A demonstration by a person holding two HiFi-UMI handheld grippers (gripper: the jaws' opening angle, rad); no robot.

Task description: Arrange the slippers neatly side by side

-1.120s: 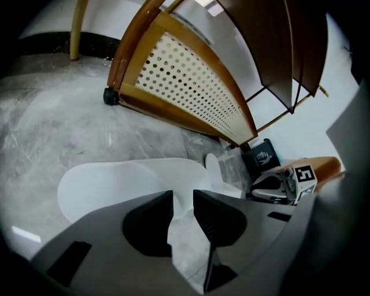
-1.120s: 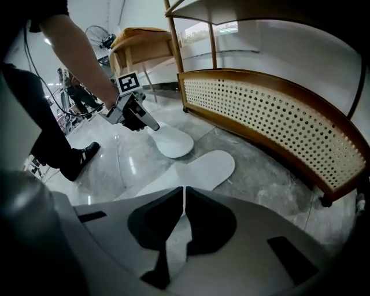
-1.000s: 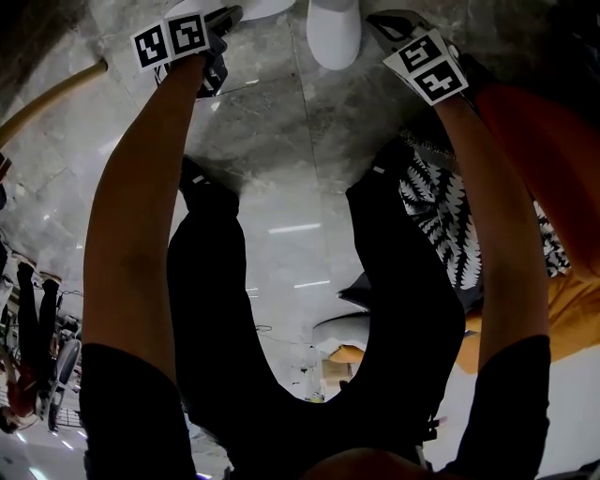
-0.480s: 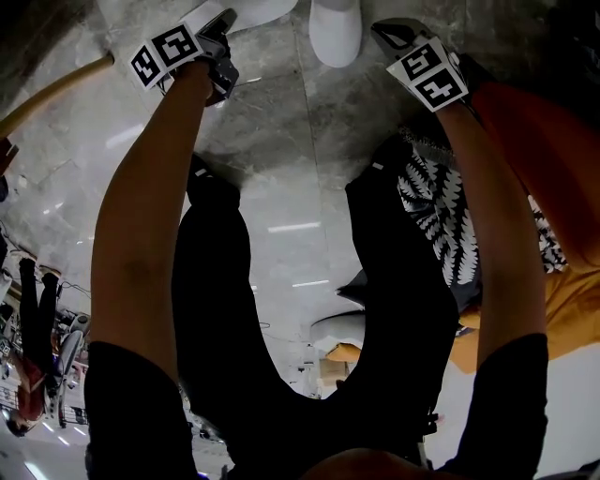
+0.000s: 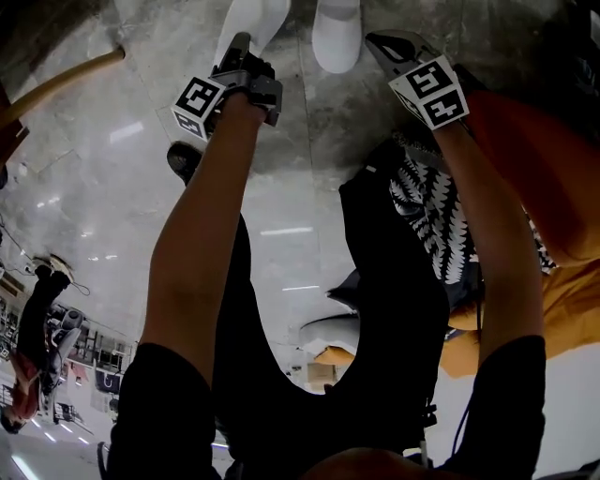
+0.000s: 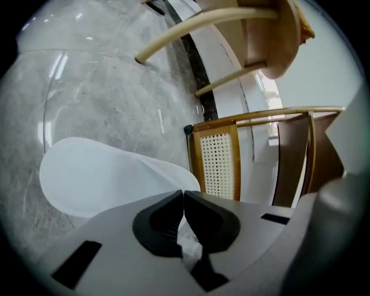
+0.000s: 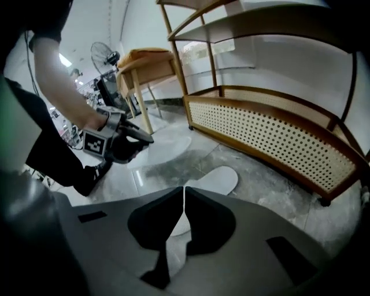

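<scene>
Head view: the left gripper is gripping the first slipper, which is lying slanted, near the second slipper. The right gripper is hovering just beside that second slipper.

Left gripper view: the jaws are pinching shut on the first slipper's edge, probably its heel end.

Right gripper view: the jaws are sitting together on nothing, with the second slipper lying just beyond them. The aligning step is likely under way. Next, the 2 slippers need bringing parallel and close.

The slippers were plain white on a grey, marbled floor. The rack was honey-brown wood with a pale dotted panel, and one cloth bore black-and-white leaves.
</scene>
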